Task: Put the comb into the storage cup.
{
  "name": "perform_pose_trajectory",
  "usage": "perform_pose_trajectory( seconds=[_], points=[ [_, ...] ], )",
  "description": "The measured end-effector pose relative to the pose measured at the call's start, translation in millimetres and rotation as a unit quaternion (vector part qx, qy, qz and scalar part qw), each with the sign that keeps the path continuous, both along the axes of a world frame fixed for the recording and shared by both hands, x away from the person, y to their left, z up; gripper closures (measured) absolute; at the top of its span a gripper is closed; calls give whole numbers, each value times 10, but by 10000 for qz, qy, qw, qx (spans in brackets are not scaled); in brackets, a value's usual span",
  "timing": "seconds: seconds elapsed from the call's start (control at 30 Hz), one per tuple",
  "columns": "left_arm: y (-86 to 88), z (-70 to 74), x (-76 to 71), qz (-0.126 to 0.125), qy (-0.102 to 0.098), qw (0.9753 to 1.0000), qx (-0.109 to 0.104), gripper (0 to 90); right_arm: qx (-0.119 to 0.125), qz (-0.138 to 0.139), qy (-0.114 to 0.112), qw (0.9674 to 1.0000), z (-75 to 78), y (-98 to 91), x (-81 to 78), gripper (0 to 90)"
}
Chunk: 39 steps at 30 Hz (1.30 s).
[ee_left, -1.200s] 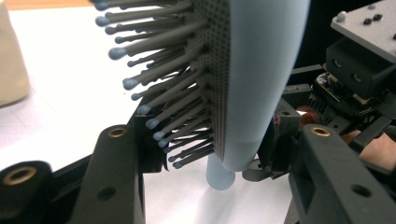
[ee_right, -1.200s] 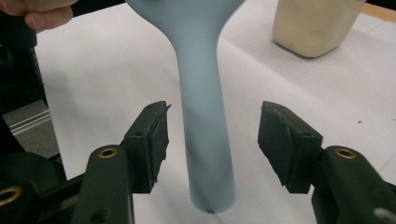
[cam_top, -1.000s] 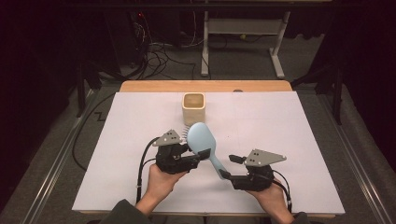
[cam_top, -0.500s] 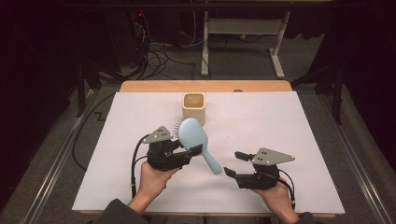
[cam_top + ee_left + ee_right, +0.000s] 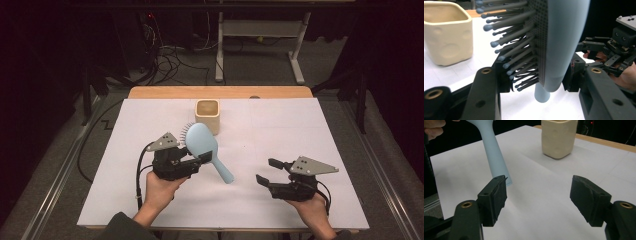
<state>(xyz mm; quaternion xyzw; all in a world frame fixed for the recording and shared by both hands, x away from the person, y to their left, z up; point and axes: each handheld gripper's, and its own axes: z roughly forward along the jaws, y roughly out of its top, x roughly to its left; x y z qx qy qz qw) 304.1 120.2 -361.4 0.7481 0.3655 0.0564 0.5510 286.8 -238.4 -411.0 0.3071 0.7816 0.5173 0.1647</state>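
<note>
Meanwhile, a pale blue hairbrush (image 5: 202,142) is held above the white-covered desk (image 5: 310,130) by the left gripper (image 5: 200,161), whose fingers are closed on the lower part of the brush head, bristles pressed against one pad and the smooth back against the other, as seen in the left gripper view. The brush's long axis is set on a slant: its head is tilted up and away toward the cream cup (image 5: 207,115) at the far middle of the desk, while its handle is angled down and toward the person's right, the tip hanging free above the paper. The right gripper (image 5: 266,171) is held well apart to that side, its fingers spread wide and empty, with the handle end pointing roughly their way. In the right gripper view the handle is seen just beyond and to the left of the open fingers, not between them. The cup stands upright, close behind the brush head; whether it is touched cannot be told.
</note>
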Motion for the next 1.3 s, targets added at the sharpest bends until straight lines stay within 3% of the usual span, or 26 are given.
perform_pose_trajectory(
  seconds=[0.4,0.83,1.07,1.3],
  points=[
    [26,41,25,96,-67,9999,21,518,-44,-353,-65,9993,-106,-272,-55,279],
    [47,94,75,212,-104,9997,64,518,132,-602,-107,9980,-205,-497,-126,259],
    [47,142,132,285,-130,9995,49,517,168,-735,-260,9968,-280,-584,-174,268],
    [31,223,192,310,-191,9992,150,518,304,-899,-208,9953,-343,-689,-194,268]
  ],
)
